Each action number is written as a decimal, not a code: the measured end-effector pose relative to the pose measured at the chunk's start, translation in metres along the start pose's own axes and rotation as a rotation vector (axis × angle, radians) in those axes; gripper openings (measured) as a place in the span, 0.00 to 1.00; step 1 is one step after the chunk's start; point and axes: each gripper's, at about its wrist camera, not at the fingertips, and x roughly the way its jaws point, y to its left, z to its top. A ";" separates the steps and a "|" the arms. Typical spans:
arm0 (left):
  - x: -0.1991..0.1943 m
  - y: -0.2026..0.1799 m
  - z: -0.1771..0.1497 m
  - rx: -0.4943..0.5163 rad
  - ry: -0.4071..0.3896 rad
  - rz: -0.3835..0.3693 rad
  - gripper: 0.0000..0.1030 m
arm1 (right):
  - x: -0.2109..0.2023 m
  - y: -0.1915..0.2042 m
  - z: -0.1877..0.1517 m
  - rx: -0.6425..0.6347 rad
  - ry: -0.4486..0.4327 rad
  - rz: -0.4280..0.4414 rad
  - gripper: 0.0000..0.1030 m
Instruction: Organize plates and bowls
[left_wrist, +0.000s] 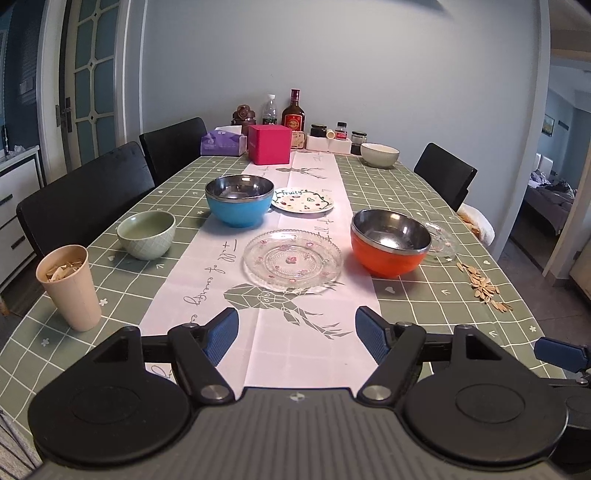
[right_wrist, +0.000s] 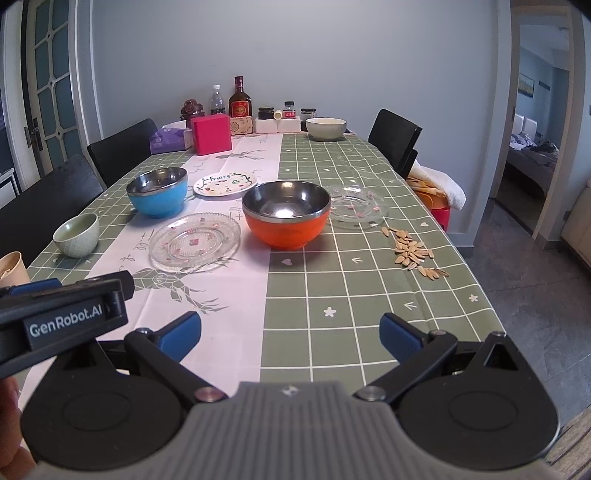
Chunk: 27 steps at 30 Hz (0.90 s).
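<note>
On the table stand a blue steel-lined bowl (left_wrist: 239, 201), an orange steel-lined bowl (left_wrist: 389, 242), a small green bowl (left_wrist: 147, 234) and a pale bowl (left_wrist: 379, 154) at the far end. A clear glass plate (left_wrist: 293, 258) lies in the middle, a second glass plate (left_wrist: 441, 240) behind the orange bowl, and a white "Fruity" plate (left_wrist: 303, 200) beyond. My left gripper (left_wrist: 297, 334) is open and empty at the near edge. My right gripper (right_wrist: 290, 332) is open and empty, short of the orange bowl (right_wrist: 286, 212) and glass plates (right_wrist: 195, 242) (right_wrist: 358, 207).
A beige cup (left_wrist: 70, 286) of scraps stands near left. Sunflower seeds (right_wrist: 412, 251) lie scattered at right. A pink box (left_wrist: 269, 143), tissue box (left_wrist: 223, 142), bottles and jars crowd the far end. Black chairs (left_wrist: 85, 195) line both sides.
</note>
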 end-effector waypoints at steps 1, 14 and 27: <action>0.000 0.000 0.000 0.005 0.002 0.007 0.83 | 0.000 0.000 0.000 -0.005 -0.003 -0.005 0.98; 0.000 0.001 -0.001 0.004 0.002 0.017 0.83 | 0.003 0.002 -0.001 0.000 0.009 -0.008 0.98; -0.001 -0.001 -0.001 0.011 -0.009 0.026 0.83 | 0.002 0.003 0.000 -0.003 0.008 -0.015 0.98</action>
